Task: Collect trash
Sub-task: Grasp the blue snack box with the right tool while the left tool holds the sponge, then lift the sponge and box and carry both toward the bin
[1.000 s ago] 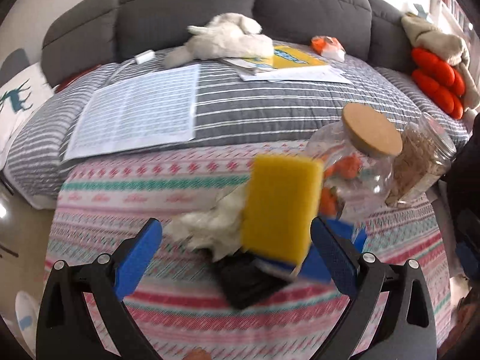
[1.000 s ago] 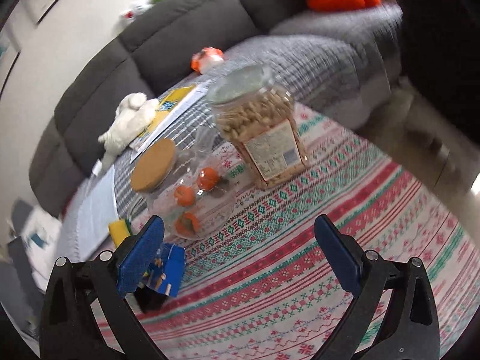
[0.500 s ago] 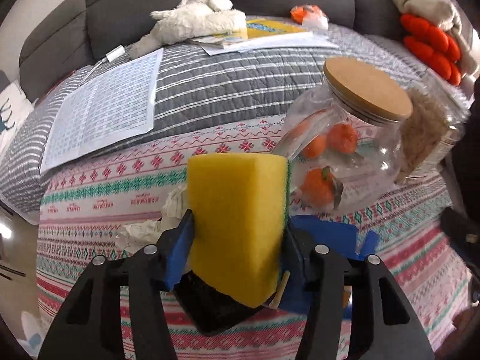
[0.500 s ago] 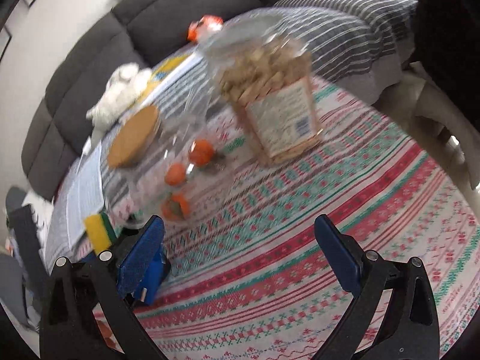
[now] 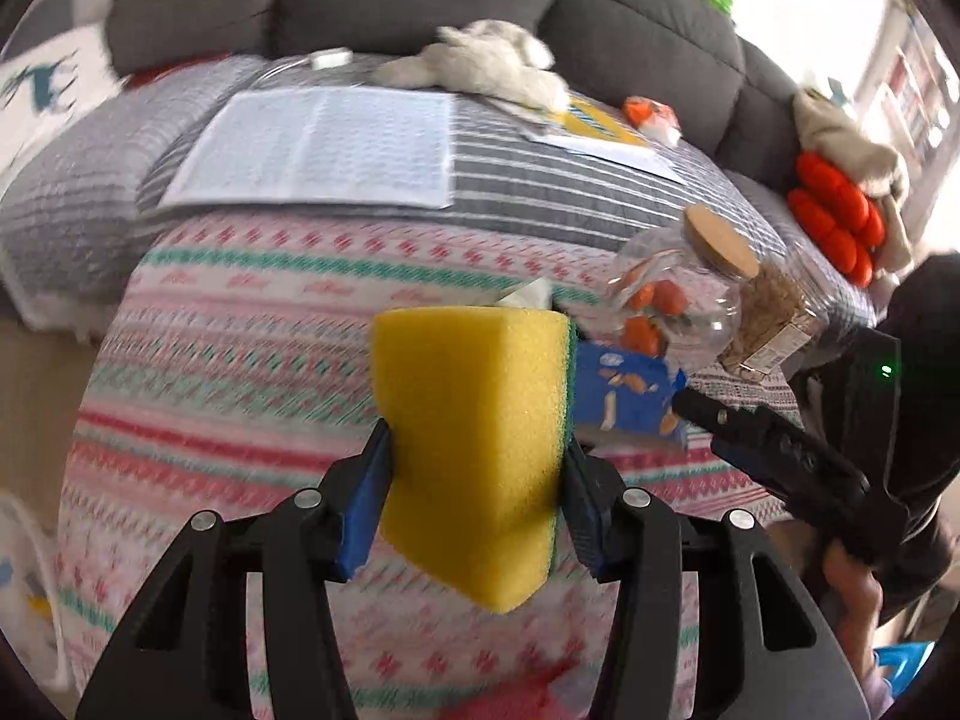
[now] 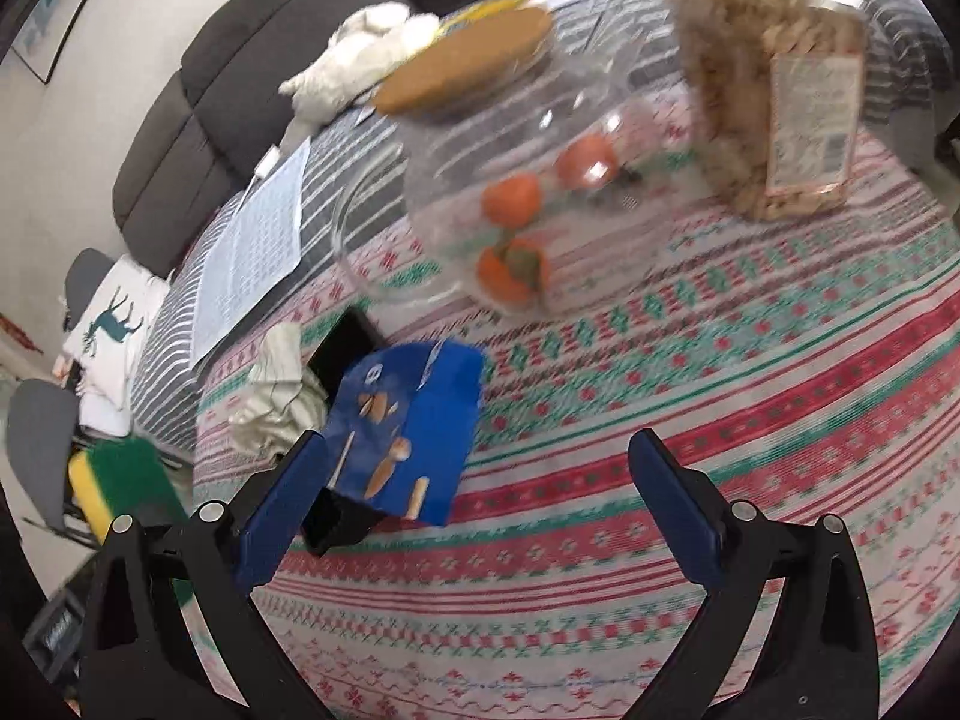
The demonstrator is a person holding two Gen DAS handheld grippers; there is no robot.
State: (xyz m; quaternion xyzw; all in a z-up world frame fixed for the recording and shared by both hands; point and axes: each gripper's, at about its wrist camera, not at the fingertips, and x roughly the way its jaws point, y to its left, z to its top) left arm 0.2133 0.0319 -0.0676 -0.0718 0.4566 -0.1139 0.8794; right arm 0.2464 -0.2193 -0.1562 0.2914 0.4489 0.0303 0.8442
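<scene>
Sponge [image 5: 474, 450]: yellow block with a green scouring face on its right side, standing upright between the pads of the left gripper, lifted clear of the cloth; in the right wrist view it shows at the far left edge, green face up [image 6: 123, 483].
Left gripper [image 5: 474, 492]: blue pads pressed against both flanks of the sponge, clamped on it.
Right gripper [image 6: 480, 504]: jaws spread wide, nothing between them, hovering over the tablecloth with its left pad just beside the blue wrapper; seen from the left wrist view as a dark arm coming in from the right [image 5: 774, 450].
Blue wrapper [image 6: 408, 432]: flattened snack packet printed with biscuit shapes, lying on the table, partly over a black flat object [image 6: 342, 348].
Crumpled tissue [image 6: 279, 390]: whitish wad on the cloth, just left of the blue wrapper and touching the black object.
Tablecloth [image 6: 720, 360]: striped in red, green and white patterns, covering the table.
Glass jar [image 6: 516, 180]: clear, round, with a cork lid, orange fruit inside, standing beyond the wrapper.
Plastic jar [image 6: 774, 90]: tall, filled with tan pieces, labelled, to the right of the glass jar.
Sofa [image 5: 420, 0]: dark grey, behind the table, with a striped grey cover.
Printed sheet [image 5: 324, 147]: lying flat on the striped cover.
White plush toy [image 5: 480, 60]: on the sofa seat beyond the sheet.
</scene>
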